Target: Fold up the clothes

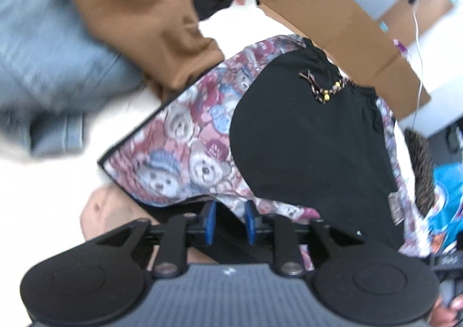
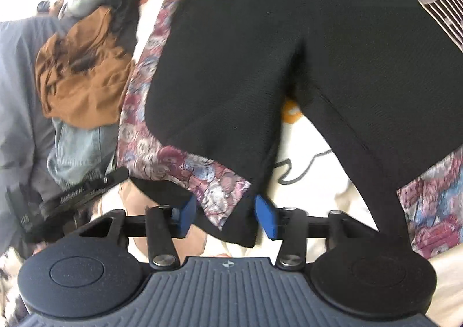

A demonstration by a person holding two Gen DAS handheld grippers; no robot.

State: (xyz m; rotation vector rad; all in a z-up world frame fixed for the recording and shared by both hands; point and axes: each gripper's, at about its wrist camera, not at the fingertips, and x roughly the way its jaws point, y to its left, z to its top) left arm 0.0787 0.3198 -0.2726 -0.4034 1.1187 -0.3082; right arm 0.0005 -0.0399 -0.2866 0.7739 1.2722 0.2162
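Black knit fabric with bear-print side panels makes up the shorts (image 1: 303, 139), which fill the centre of both views, spread over a white surface with the waistband and its beaded drawstring (image 1: 324, 89) toward the upper right of the left wrist view.

The left hand-held gripper (image 1: 230, 221) has its blue pads set narrowly on either side of the printed hem at the bottom centre of the frame; cloth lies between them, but whether they actually pinch it I cannot tell. The right hand-held gripper (image 2: 228, 214) stands wider, its pads apart, with a corner of a leg hem hanging into the gap and not pressed from either side, so it reads as released.

Piled garments sit at the left: a brown garment (image 1: 139, 14) overlapping pale blue denim (image 1: 43, 60). A cardboard flap (image 1: 332, 17) crosses the upper right of the left wrist view.

Judging by the drape, the shorts are light, limp and likely to sag between grips, the smoother printed panels possibly a little slippery. Hemmed corners and the gathered waistband look like the surest places to take hold, since seams there give thickness to bite on.
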